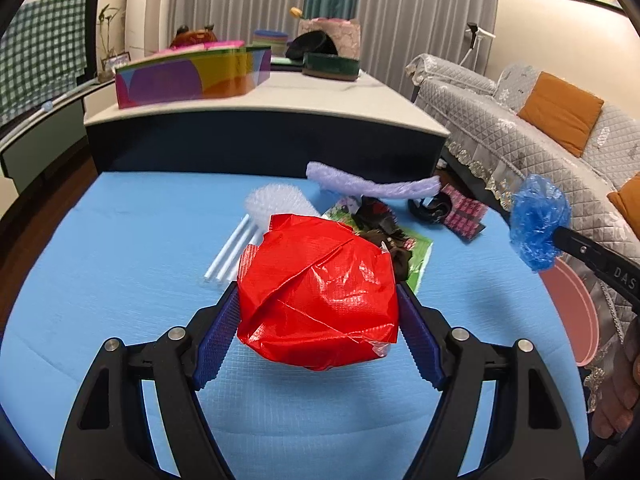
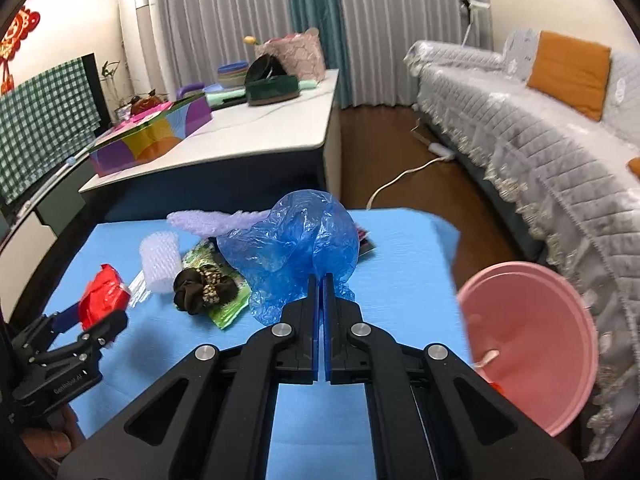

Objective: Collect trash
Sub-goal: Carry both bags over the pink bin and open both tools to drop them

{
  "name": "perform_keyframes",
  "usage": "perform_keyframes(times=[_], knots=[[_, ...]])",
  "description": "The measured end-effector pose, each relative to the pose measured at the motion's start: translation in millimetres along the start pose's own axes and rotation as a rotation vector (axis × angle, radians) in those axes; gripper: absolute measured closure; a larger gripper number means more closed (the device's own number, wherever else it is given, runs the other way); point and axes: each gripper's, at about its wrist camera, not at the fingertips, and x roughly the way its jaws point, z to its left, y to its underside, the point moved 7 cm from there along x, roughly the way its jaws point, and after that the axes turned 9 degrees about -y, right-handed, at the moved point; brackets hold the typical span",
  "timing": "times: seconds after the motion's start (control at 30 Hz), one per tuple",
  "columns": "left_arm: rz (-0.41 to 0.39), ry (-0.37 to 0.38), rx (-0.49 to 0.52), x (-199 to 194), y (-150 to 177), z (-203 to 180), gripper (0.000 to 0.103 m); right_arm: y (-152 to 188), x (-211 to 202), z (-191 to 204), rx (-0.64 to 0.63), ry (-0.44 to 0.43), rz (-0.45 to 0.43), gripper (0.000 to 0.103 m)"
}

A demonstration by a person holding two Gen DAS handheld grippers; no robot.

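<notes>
A crumpled red plastic bag (image 1: 320,292) sits between the blue pads of my left gripper (image 1: 318,300), which press on both its sides and hold it above the blue mat (image 1: 120,240). In the right wrist view the same red plastic bag (image 2: 102,294) shows at the left in the left gripper (image 2: 94,316). My right gripper (image 2: 321,280) is shut on a crumpled blue plastic bag (image 2: 292,240), lifted over the mat (image 2: 400,272). From the left wrist view that blue plastic bag (image 1: 538,222) hangs at the right.
On the mat lie a bubble-wrap roll (image 2: 160,260), a purple foam strip (image 1: 372,184), a green wrapper (image 2: 228,304) with a dark scrunchie (image 2: 204,290), white straws (image 1: 230,252) and a pink patterned packet (image 1: 466,216). A pink bin (image 2: 532,344) stands right of the mat, beside the sofa (image 2: 540,160).
</notes>
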Motion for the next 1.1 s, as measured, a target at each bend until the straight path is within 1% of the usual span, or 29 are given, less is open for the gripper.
perform_keyframes(times=[0.23, 0.37, 0.5, 0.57, 0.73, 0.87, 0.97, 1.1], knots=[[-0.051, 0.026, 0.005, -25.8, -5.8, -9.9, 0.03, -5.2, -44.3, -9.4, -0.036, 0.07, -0.027, 0.101], [-0.084, 0.039, 0.015, -39.3, -9.9, -16.0, 0.03, -14.5, -63.4, -11.0, -0.078, 0.077, -0.039, 0.101], [-0.096, 0.046, 0.021, -46.1, -11.3, -20.8, 0.03, -27.0, -81.9, -13.6, -0.124, 0.068, -0.079, 0.101], [-0.103, 0.044, 0.029, -47.9, -11.7, -24.6, 0.03, -27.0, -87.7, -17.6, -0.121, 0.063, -0.101, 0.101], [-0.114, 0.046, 0.061, -48.8, -11.0, -37.8, 0.03, -14.0, -93.0, -38.4, -0.037, 0.06, -0.134, 0.101], [-0.111, 0.045, 0.07, -44.9, -10.9, -48.0, 0.03, -12.8, -95.5, -47.0, -0.075, 0.092, -0.149, 0.101], [-0.107, 0.051, 0.084, -41.1, -10.3, -59.5, 0.03, -10.6, -98.4, -63.4, -0.041, 0.103, -0.153, 0.101], [-0.106, 0.063, 0.109, -39.2, -8.8, -78.1, 0.03, -10.7, -105.0, -81.5, -0.034, 0.13, -0.167, 0.101]])
